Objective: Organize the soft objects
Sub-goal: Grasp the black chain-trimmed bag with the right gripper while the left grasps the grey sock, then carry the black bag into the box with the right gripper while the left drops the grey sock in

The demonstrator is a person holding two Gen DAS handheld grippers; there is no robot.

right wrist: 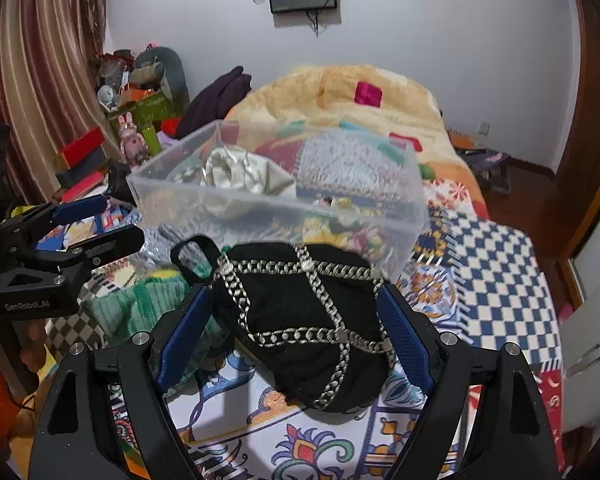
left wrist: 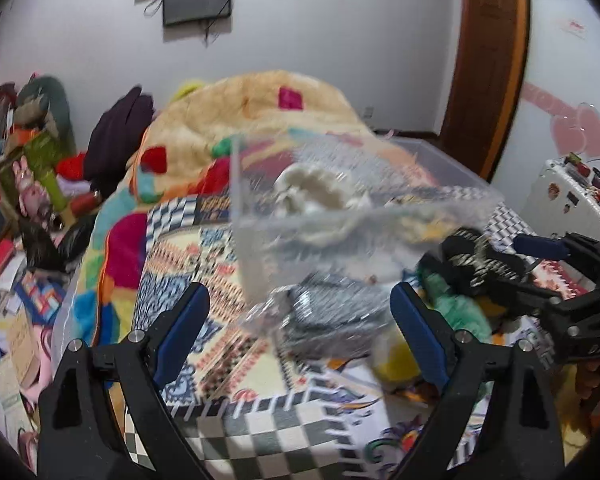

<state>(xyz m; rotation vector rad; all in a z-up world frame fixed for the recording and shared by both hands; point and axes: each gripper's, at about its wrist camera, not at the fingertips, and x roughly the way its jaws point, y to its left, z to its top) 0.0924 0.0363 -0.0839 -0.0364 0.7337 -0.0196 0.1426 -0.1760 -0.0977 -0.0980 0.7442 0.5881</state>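
between right hand-held gripper (right wrist: 296,328) fingers, black pouch (right wrist: 304,320)

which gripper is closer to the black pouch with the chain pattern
Right. The right gripper straddles the black pouch, open fingers on either side; the left gripper hovers off to its left.

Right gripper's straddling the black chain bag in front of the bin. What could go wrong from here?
1. The right gripper is open around the black bag; closing may catch only the chain trim and slip.
2. The clear bin sits just behind the bag on soft bedding, so a lift could nudge or tip it.
3. The left gripper is open close by, so the grippers might collide.
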